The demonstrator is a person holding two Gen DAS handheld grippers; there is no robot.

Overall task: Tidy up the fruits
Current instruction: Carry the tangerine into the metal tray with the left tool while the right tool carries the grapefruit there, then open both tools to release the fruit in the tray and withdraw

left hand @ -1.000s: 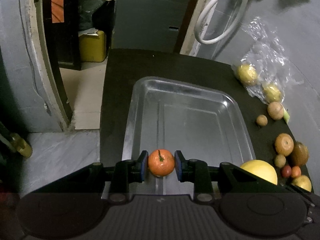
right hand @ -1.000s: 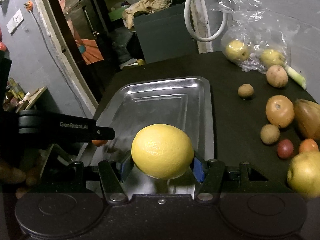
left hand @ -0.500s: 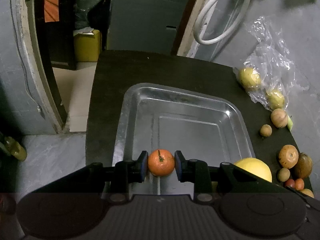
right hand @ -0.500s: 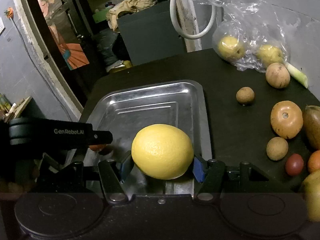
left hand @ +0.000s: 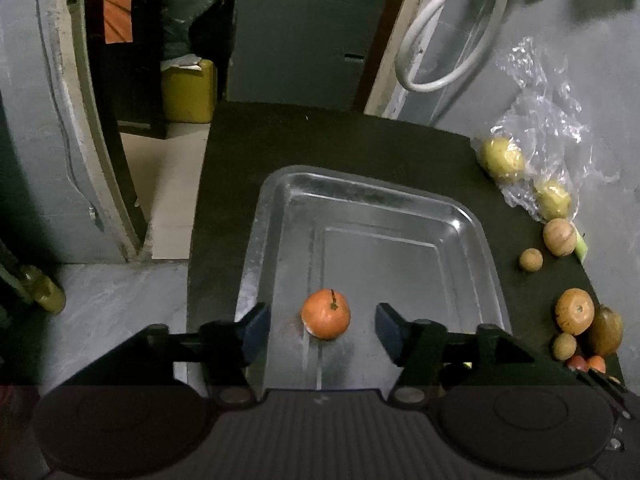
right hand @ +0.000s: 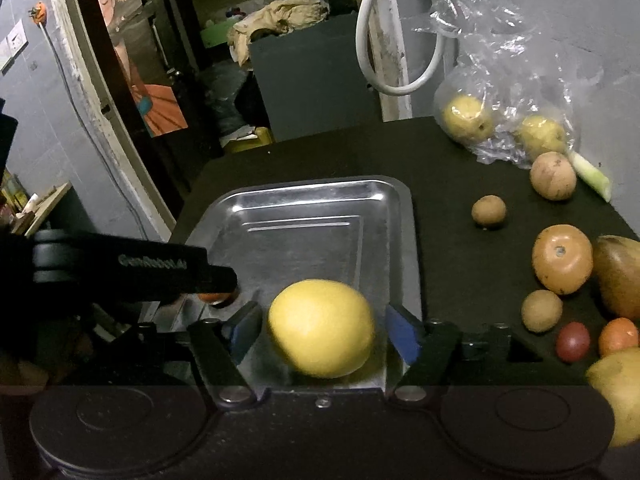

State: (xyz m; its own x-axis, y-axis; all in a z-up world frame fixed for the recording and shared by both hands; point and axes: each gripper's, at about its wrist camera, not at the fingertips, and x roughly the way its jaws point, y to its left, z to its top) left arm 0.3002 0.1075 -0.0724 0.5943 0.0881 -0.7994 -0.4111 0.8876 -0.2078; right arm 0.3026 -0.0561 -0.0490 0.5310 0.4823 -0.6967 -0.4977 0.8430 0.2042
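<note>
A small orange fruit (left hand: 326,315) with a dark stem rests on the floor of the steel tray (left hand: 384,216), near its front. My left gripper (left hand: 320,330) stands open around it, both blue pads clear of the fruit. In the right wrist view a big yellow citrus (right hand: 321,328), slightly blurred, lies at the tray's (right hand: 316,204) near right corner between the spread fingers of my right gripper (right hand: 322,330), which is open. The left gripper's black body (right hand: 132,266) crosses that view from the left and hides most of the orange fruit.
Loose fruit lies on the black table right of the tray: a brown-orange round one (right hand: 562,258), small brown ones (right hand: 488,211), a red one (right hand: 573,341). A clear plastic bag (right hand: 504,120) holds two yellow fruits at the back right. The table's left edge drops to the floor.
Both grippers have opened. The orange fruit has left the left fingers and lies on the tray floor; the yellow citrus has been let go and sits lower in the tray.
</note>
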